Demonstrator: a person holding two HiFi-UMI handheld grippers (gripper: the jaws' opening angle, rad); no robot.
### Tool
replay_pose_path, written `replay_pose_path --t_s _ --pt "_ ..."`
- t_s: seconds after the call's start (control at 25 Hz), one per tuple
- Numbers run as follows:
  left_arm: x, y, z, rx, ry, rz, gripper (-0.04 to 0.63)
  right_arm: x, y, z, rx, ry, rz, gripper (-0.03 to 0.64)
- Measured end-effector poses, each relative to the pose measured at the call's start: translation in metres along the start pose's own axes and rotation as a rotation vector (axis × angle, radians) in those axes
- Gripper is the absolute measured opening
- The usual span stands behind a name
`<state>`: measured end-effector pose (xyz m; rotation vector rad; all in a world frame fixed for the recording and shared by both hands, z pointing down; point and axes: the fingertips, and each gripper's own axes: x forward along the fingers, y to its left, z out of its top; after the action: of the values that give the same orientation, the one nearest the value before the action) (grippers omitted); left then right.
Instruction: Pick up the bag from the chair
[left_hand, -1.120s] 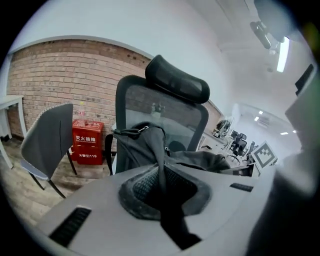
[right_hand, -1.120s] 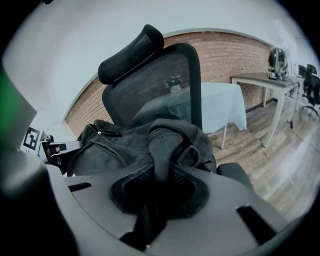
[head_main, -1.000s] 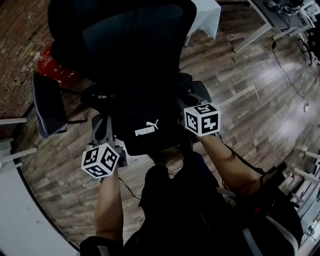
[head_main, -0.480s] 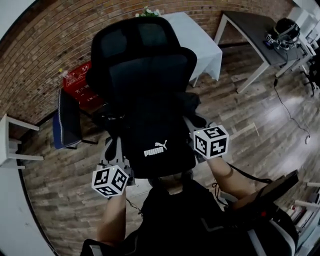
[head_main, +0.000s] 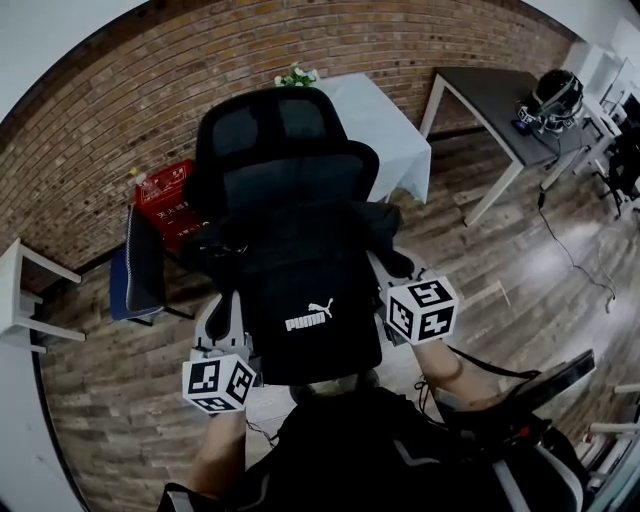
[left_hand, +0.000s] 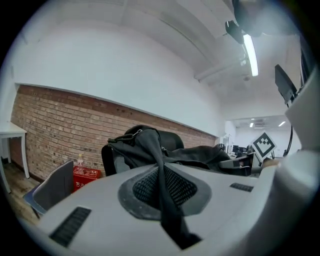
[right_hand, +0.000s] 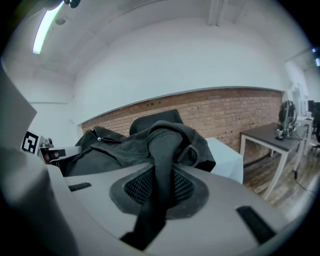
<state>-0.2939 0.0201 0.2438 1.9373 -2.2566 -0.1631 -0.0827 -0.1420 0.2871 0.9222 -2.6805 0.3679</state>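
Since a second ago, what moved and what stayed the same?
Mostly the head camera tilted up: more brick wall shows, and the bag sits lower in the picture. Nothing was let go. The left gripper and right gripper stay at its sides, each shut on a bag strap; the chair stays put.

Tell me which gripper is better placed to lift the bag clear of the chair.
Neither alone. The left gripper is shut on one strap, the right gripper on the other strap, flanking the bag at the chair. Lifting with both looks best.
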Motion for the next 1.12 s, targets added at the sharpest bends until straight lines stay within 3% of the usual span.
replay_pose_path --t_s 0.6,1.12 --pt "-0.002 -0.020 0.041 0.030 -0.089 -0.016 0.031 -0.022 -0.004 0.045 -0.048 -0.086 -0.018 0.066" --pt "-0.011 -0.016 0.039 0.033 -0.087 -0.015 0.031 -0.023 0.005 0.043 -0.055 -0.087 -0.014 0.066"
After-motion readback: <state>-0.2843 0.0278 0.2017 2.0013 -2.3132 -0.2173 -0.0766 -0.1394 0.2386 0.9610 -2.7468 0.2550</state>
